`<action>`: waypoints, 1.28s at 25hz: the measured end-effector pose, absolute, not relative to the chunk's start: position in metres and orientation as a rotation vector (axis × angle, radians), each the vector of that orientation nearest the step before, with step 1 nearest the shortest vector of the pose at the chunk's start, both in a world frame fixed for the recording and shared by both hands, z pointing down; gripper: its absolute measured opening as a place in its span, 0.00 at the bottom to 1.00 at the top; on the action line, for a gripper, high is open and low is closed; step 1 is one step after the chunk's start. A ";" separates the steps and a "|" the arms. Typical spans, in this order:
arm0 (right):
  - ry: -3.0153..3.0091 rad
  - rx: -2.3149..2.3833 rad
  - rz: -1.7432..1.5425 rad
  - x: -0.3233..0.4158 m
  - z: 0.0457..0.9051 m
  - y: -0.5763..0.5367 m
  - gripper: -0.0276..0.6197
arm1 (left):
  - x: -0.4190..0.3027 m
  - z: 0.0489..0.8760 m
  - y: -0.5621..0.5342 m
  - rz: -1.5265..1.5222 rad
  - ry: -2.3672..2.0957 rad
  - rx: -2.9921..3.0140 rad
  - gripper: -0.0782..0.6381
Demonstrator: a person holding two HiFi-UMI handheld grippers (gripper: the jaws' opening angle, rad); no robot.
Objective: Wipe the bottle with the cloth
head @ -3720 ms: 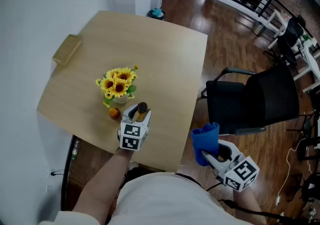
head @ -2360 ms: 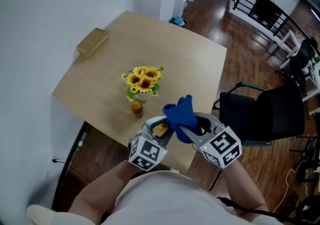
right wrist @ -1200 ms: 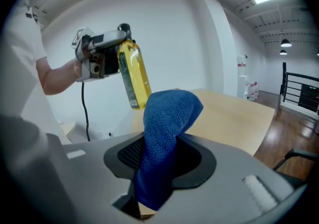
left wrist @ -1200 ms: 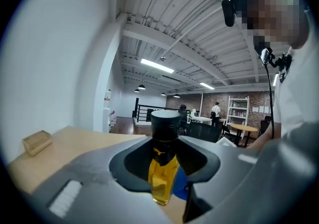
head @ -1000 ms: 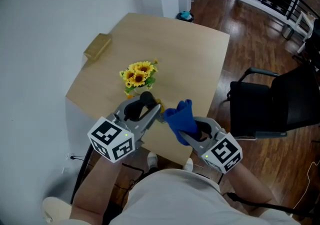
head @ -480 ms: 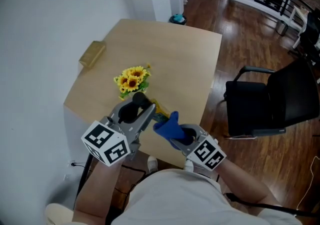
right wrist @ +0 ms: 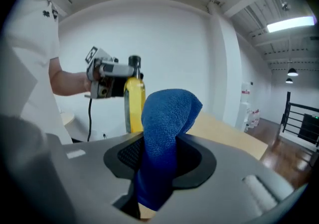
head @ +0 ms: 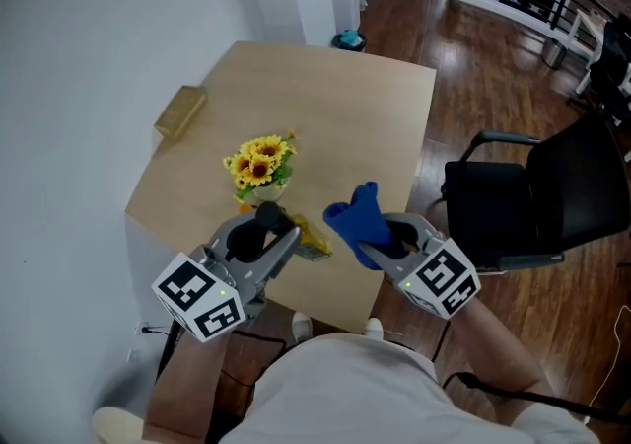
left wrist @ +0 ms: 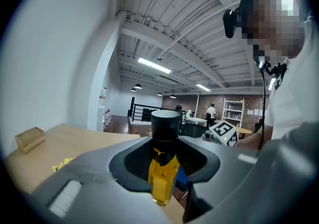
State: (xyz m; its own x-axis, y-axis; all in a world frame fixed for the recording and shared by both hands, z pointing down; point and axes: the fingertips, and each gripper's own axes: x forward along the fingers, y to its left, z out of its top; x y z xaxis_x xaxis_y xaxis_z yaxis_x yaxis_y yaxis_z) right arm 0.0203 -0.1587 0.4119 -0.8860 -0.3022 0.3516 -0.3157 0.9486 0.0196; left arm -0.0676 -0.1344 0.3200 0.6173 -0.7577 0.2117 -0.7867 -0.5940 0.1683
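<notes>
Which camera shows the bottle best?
The right gripper view: the bottle shows side-on, cap to body, its base behind the cloth. The left gripper view shows it foreshortened between the jaws; the head view, only a yellow sliver.

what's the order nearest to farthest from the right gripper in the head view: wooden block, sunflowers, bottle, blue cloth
1. blue cloth, clamped in the right gripper
2. bottle, just left, in the left gripper
3. sunflowers, farther left on the table
4. wooden block, table's left edge
</notes>
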 end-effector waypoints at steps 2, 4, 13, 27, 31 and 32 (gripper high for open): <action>-2.806 0.405 -0.050 0.007 0.372 -0.158 0.27 | -0.061 0.326 -0.127 0.200 -1.219 2.622 0.32; -2.843 0.327 -0.127 -0.009 0.343 -0.151 0.27 | -0.054 0.330 -0.119 0.225 -1.159 2.654 0.32; -2.771 0.038 0.073 -0.036 0.400 -0.130 0.27 | -0.048 0.325 -0.092 0.194 -1.028 2.719 0.32; -2.847 0.384 0.300 -0.006 0.399 -0.127 0.27 | -0.072 0.323 -0.100 0.175 -1.139 2.684 0.32; -2.959 0.380 0.217 -0.023 0.346 -0.108 0.27 | -0.068 0.329 -0.106 0.187 -1.138 2.695 0.32; -2.957 0.391 0.220 -0.026 0.347 -0.107 0.28 | -0.067 0.328 -0.106 0.185 -1.134 2.699 0.32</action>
